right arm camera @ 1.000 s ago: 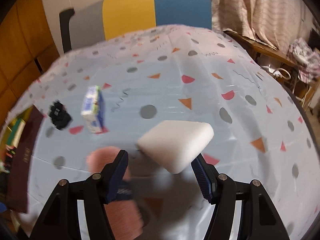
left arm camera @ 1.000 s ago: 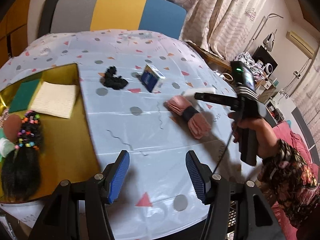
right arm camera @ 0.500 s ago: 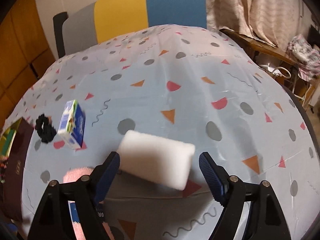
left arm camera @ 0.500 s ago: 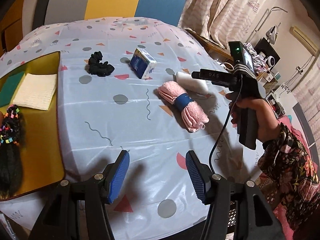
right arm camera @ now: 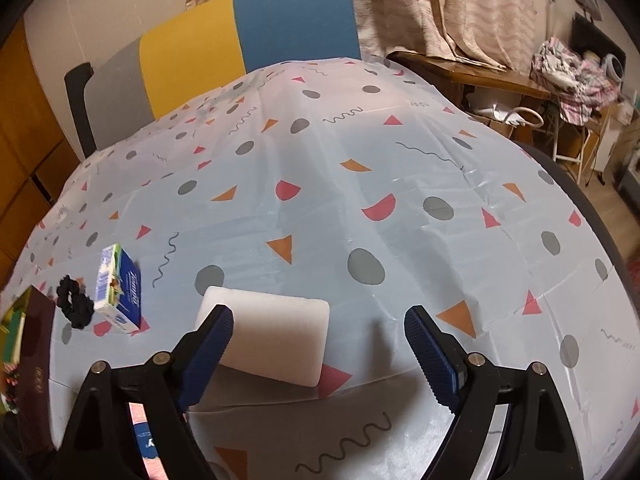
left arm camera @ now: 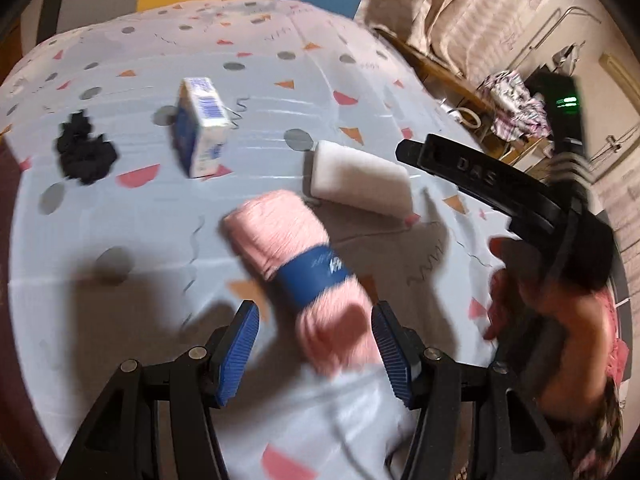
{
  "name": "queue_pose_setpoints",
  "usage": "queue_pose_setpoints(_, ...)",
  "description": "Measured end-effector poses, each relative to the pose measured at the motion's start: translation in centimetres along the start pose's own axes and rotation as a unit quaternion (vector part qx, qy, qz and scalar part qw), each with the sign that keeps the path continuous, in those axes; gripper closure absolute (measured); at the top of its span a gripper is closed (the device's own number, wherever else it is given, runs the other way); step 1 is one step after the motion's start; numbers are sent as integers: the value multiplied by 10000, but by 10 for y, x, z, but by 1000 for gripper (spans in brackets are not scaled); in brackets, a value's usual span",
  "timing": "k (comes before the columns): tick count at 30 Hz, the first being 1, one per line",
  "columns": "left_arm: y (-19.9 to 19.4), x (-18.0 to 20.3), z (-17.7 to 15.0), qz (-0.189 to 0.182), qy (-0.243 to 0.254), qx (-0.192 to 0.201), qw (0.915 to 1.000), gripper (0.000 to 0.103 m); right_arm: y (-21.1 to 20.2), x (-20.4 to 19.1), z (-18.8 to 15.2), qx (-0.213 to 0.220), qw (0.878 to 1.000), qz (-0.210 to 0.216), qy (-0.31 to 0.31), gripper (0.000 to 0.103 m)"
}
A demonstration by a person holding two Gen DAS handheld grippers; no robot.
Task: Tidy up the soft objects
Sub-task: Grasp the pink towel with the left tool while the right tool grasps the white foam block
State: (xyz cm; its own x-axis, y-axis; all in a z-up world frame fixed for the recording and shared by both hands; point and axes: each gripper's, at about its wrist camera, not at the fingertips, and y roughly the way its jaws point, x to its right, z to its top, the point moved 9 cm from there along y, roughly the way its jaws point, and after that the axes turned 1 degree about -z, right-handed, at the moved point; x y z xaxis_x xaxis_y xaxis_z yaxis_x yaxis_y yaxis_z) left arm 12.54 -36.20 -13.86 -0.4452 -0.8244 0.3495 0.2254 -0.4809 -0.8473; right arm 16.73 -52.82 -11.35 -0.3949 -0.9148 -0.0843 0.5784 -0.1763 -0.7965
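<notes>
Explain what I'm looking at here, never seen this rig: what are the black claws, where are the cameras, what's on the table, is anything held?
No robot: a person carries a hand-held gripper in each hand, each with a fisheye camera looking along its two blue-padded fingers.

Left wrist view: the left hand-held gripper is open, its jaws either side of the near end of a pink rolled towel without visibly pressing it. The right one, held in the person's hand, enters from the right.

Right wrist view: the right hand-held gripper is open; its jaws have just been opening, and the white sponge lies on the patterned tablecloth, partly behind the left finger.

Also there: a tissue pack, a black scrunchie. Nothing is held.
</notes>
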Motion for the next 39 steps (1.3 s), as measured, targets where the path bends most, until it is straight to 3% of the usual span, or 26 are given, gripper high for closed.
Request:
queue_pose_setpoints(4,24,-1,3,-154,-115,-178,9997,45,2,-4,0,45,9997,-67,-224,15)
queue_pose_setpoints(6,20,-2,1,-250,133,-59,9996,57,2,-8,1,89,9996,11,-255,15)
queue_pose_setpoints(9,7,-13,-7,-269,396,-3,9989,64,5,-18,3,129,9989,267,-350,15)
queue_pose_setpoints(15,-22,-52,-23,-50,701,143,9974,66,27,-43,1,-66,9947,576,-851,14)
queue_pose_setpoints(19,-32,-73,-29,-179,422,207,9987,66,47,-46,-14,-522,9921,439,-1055,14)
queue_pose_setpoints(20,-33,-76,-29,-223,331,214,9990,66,45,-47,-16,-632,9916,574,-975,14)
queue_pose_setpoints(22,-34,-78,-30,-287,203,215,9992,65,32,-57,-20,-927,9854,1235,-721,14)
queue_pose_setpoints(24,-35,-79,-30,-324,122,196,9992,64,18,-58,-15,-767,9858,1392,-547,13)
queue_pose_setpoints(27,-37,-81,-31,-281,75,184,9994,60,9,-59,-9,-436,9892,1192,-739,10)
queue_pose_setpoints(29,-38,-83,-31,-214,45,185,9996,57,14,-66,-14,-436,9880,1045,-1054,10)
queue_pose_setpoints(36,-37,-82,-29,-27,120,197,9997,56,36,-100,-39,-387,9646,604,-2538,4)
queue_pose_setpoints(39,-39,-80,-28,83,162,215,9996,55,42,-97,-48,-567,9612,483,-2656,8)
